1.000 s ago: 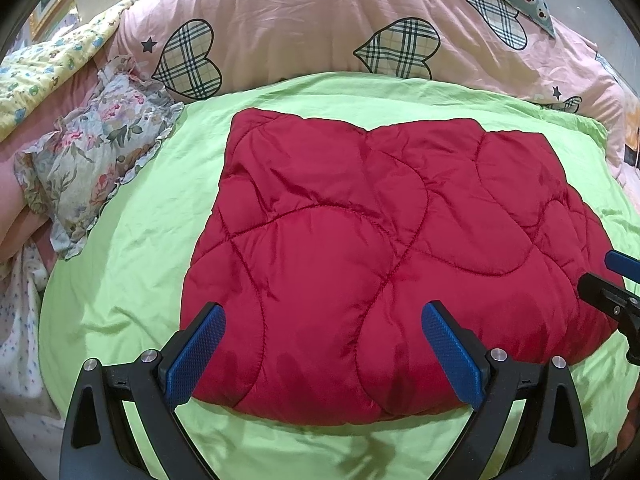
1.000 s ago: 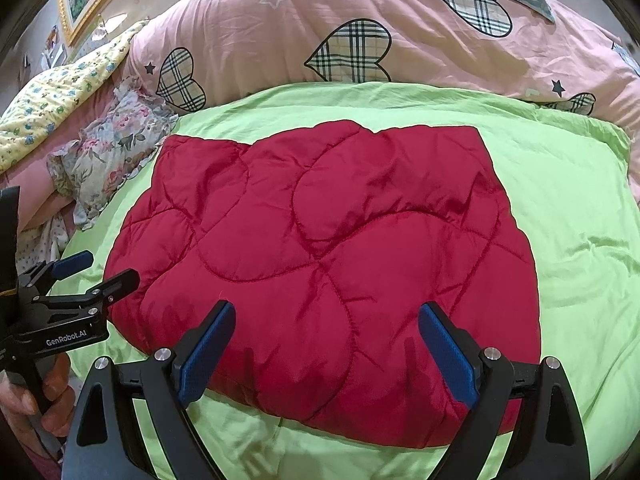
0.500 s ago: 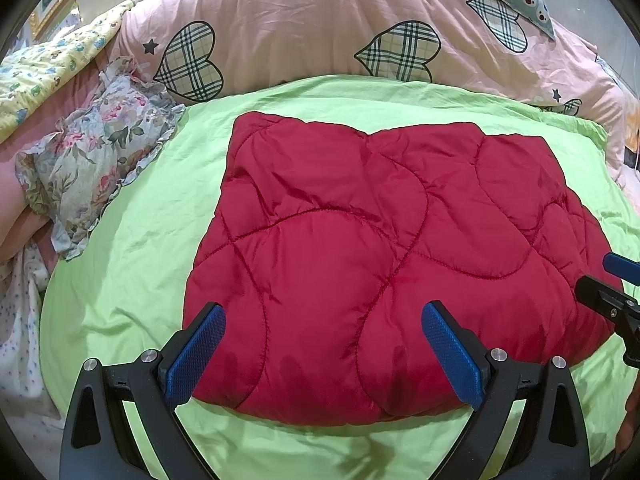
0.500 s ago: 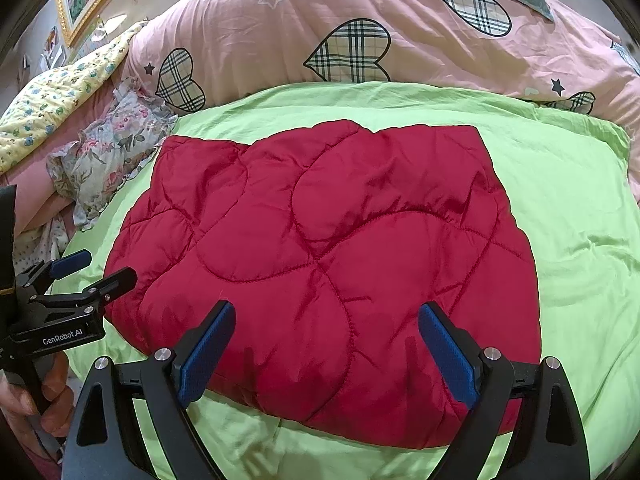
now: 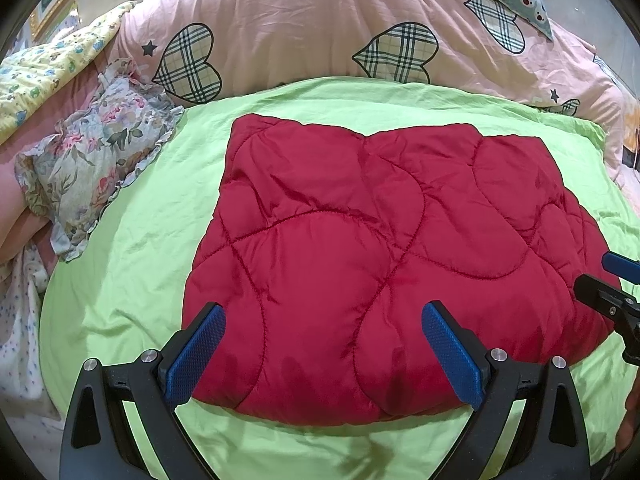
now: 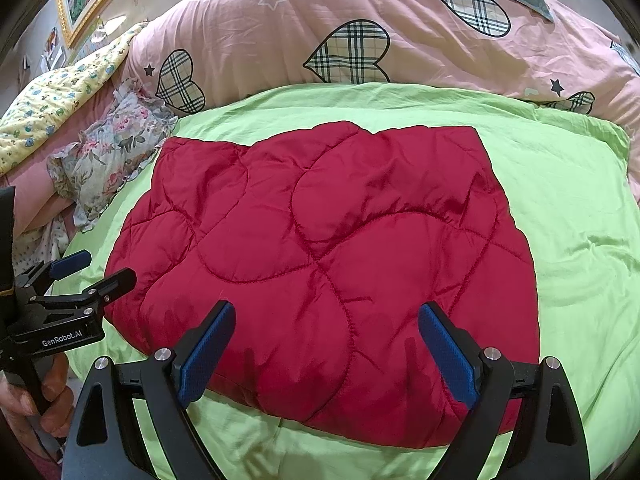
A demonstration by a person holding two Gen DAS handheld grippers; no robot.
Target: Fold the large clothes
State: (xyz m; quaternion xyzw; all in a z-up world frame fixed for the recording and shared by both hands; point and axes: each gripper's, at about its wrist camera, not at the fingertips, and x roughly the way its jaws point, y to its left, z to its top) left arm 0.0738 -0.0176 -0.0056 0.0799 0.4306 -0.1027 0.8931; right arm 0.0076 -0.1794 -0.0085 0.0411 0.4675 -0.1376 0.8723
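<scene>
Left wrist: both tools gape above the red quilted garment's (image 5: 384, 264) near edge.

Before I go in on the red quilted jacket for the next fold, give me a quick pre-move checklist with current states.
1. Left gripper open, holding nothing: ok.
2. Right gripper open, holding nothing: ok.
3. Red quilted padded jacket lying flat on the lime green sheet: ok.
4. Near hem unobstructed for both grippers: ok.
5. Floral frilled pillow apart from the jacket: ok.
6. Layers underneath aligned: cannot tell.
</scene>
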